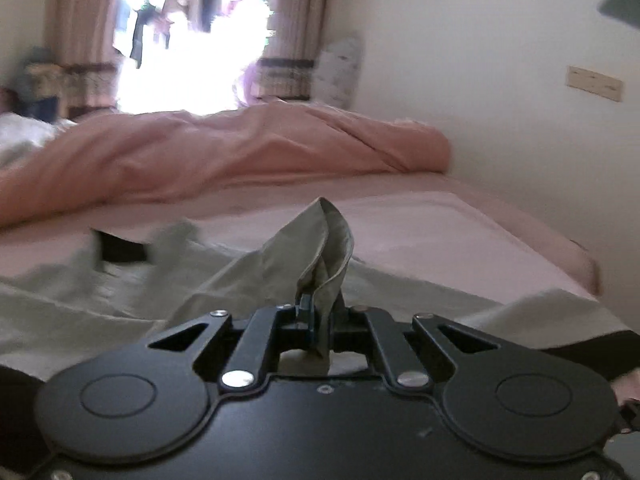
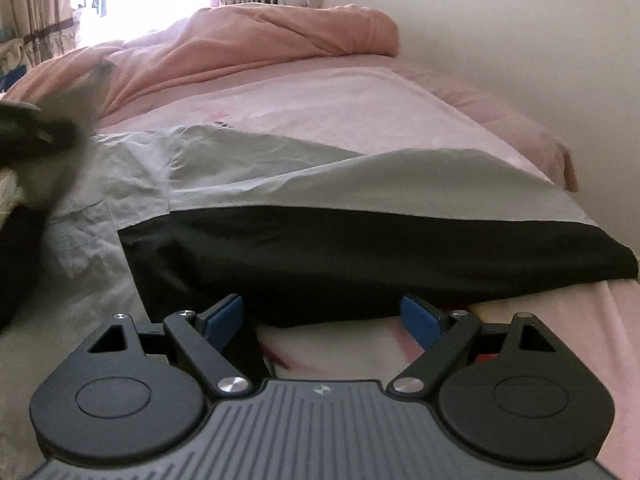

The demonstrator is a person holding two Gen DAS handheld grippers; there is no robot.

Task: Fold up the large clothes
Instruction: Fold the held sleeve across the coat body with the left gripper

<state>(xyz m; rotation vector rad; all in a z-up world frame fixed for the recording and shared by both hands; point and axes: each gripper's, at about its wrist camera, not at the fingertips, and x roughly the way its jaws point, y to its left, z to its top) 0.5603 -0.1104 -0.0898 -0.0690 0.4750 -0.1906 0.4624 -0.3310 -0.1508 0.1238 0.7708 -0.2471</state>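
Note:
A large grey-and-black garment [image 2: 280, 184] lies spread across the pink bed, its black panel [image 2: 256, 256] nearest the right wrist camera. My left gripper [image 1: 320, 312] is shut on a pinched fold of the grey cloth [image 1: 328, 248], which stands up in a peak above the jaws. The rest of the garment [image 1: 120, 292] trails off to the left below it. My right gripper [image 2: 324, 318] hangs open just short of the black hem, blue pads [image 2: 224, 316] wide apart and nothing between them. The left gripper shows as a dark blur [image 2: 36, 132] at the left edge of the right wrist view.
A rumpled pink duvet [image 1: 240, 152] is heaped across the far side of the bed. A white wall [image 1: 500, 100] runs along the right edge of the mattress [image 1: 520, 240]. A bright window with curtains [image 1: 288, 40] is beyond, and a pillow [image 1: 340, 68] leans in the corner.

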